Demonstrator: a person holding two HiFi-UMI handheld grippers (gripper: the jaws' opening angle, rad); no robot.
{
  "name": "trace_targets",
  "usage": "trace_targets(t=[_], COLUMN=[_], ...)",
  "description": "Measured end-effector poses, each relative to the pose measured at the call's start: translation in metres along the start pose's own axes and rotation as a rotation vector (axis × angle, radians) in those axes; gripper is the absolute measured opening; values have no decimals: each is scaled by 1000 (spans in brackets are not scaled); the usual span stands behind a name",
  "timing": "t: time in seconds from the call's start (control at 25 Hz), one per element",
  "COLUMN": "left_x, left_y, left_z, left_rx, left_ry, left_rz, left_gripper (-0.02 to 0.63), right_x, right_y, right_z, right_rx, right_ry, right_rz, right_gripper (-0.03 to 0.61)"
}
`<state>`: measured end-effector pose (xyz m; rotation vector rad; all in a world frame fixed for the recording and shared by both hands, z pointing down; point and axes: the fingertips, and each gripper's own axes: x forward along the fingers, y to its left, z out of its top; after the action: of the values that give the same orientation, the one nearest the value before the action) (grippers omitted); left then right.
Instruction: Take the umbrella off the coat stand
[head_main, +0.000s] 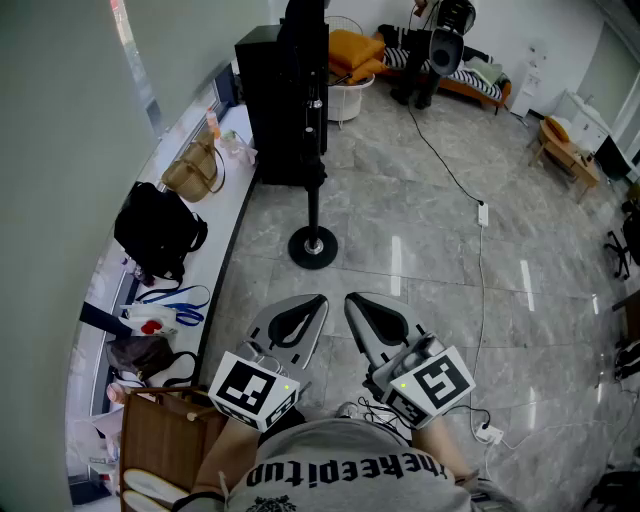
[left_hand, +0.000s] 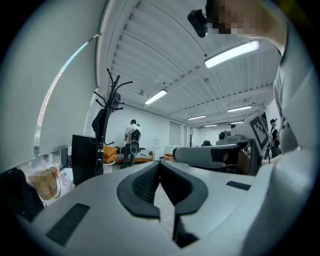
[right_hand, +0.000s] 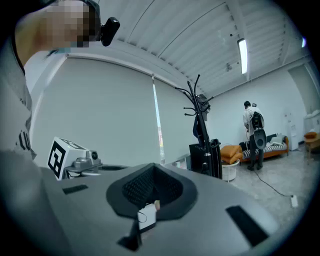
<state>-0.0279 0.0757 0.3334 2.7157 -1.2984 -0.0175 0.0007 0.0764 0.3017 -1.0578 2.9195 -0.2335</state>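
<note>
The dark, folded-up umbrella (left_hand: 99, 126) just hangs slim against the black coat stand (left_hand: 113, 95), far off across the floor (head_main: 430, 240), while the left claw (left_hand: 160, 166) and right claw (right_hand: 152, 169) are both pinched together on nothing.

Pale grey plastic left gripper (head_main: 306, 310) and matching right gripper (head_main: 362, 310): black textured pads (left_hand: 145, 186), black-and-white square markers on each. Slim black metal coat stand (head_main: 313, 205): round base black with a silvery centre. Dark folded umbrella (right_hand: 199, 131): near black, no pattern discernible. Tall black box cabinet (head_main: 268, 100): plain. Polished stone floor (head_main: 430, 250): grey with paler marble veining. Soft black bag (head_main: 155, 232). Tan woven bag (head_main: 190, 172). Brown boxy bag (head_main: 165, 440). Plump orange cushions (head_main: 355, 50). White round basket (head_main: 348, 97). Low striped couch (head_main: 480, 80): black and white bands. Grey cotton T-shirt (head_main: 340, 470): black lettering. White power strip (head_main: 482, 214).
</note>
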Motion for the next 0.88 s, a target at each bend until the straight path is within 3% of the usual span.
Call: trace_targets(t=[0.2,0.88], left_x=[0,-2], left_y=[-2,4], left_z=[-3,0], left_rx=[-9,26], left_ry=[9,9], left_rz=[14,56], left_gripper=[15,15], right_x=[-3,5], right_y=[-3,-2], right_z=[-6,-1], right_rx=[-24,19], right_ry=[33,-14], right_rz=[4,45], right_gripper=[10,11])
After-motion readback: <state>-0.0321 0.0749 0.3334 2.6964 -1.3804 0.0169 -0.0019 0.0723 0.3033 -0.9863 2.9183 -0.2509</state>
